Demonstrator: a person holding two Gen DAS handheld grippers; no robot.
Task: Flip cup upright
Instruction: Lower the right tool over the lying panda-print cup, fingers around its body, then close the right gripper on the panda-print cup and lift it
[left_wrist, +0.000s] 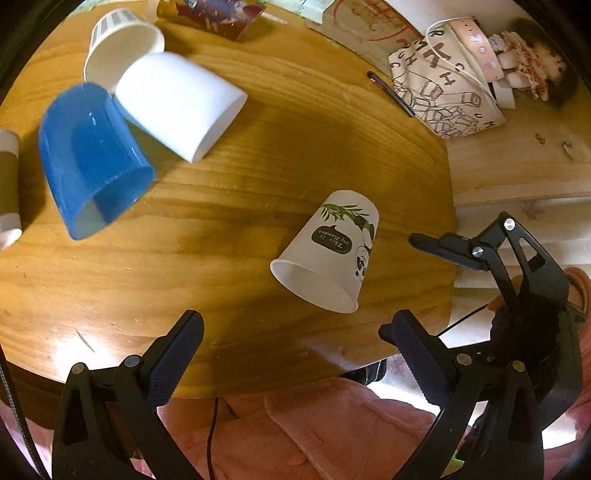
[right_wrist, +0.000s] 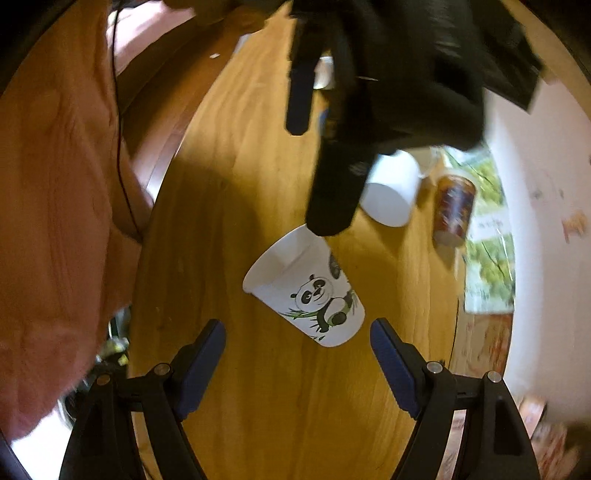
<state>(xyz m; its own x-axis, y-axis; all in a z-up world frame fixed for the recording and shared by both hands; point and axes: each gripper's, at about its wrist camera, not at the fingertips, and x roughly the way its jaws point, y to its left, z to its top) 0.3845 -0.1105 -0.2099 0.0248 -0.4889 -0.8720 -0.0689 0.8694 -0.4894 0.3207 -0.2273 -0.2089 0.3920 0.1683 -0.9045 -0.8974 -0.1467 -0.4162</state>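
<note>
A white paper cup with a panda print (left_wrist: 332, 254) lies on its side on the wooden table (left_wrist: 240, 229), mouth toward the near edge. My left gripper (left_wrist: 295, 328) is open, just short of the cup's mouth, touching nothing. My right gripper (right_wrist: 297, 334) is open and empty, its fingers on either side of the cup's base end (right_wrist: 314, 295) without touching. The right gripper also shows in the left wrist view (left_wrist: 480, 251) at the table's right edge. The left gripper (right_wrist: 325, 177) hangs over the cup in the right wrist view.
A blue cup (left_wrist: 88, 158), a plain white cup (left_wrist: 177, 103) and a striped paper cup (left_wrist: 118, 44) lie or stand at the back left. A printed pouch (left_wrist: 439, 92) and pen (left_wrist: 391, 92) lie at the back right. A dark patterned cup (right_wrist: 454, 206) stands further off.
</note>
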